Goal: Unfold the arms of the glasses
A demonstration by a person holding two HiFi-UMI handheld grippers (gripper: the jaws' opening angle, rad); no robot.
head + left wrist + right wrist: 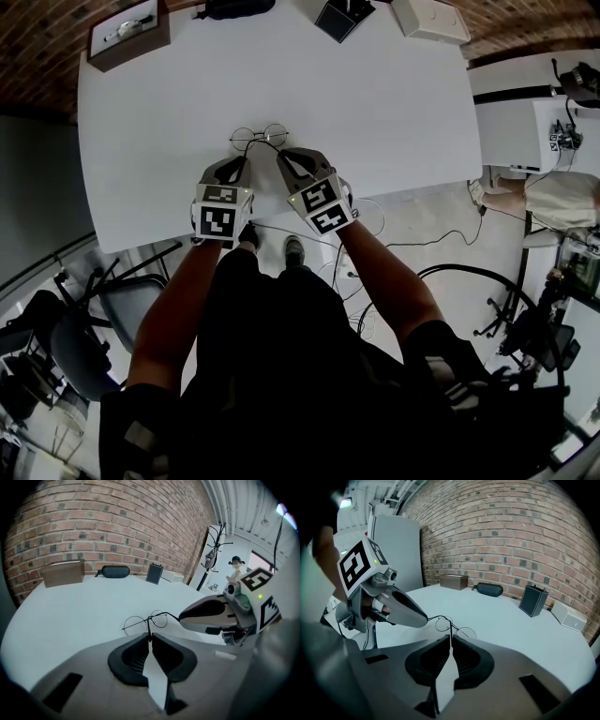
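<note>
Step in hand is judged to be the grip on both arms ahead of the spread. The glasses [260, 137] sit at the near middle of the white worktop [375, 112], lenses facing away from the person; whether the frame rests on the surface or is held just clear of it cannot be told. Left gripper [150, 637] has its jaws clenched on one thin wire arm, and right gripper [450, 638] has its jaws clenched on the other, the two grippers close side by side behind the lenses. Next move, in my judgement, calls for drawing the two grips apart in an arc about the hinges, gently, since the wire is slender and could bend or slip from the pads. Containers stand along the far edge, well apart from the work: a brown box [128, 36] showing a pale item on top, a closed black case [115, 571], a black open-topped holder [341, 17] whose contents cannot be made out, and a white box [429, 19].
</note>
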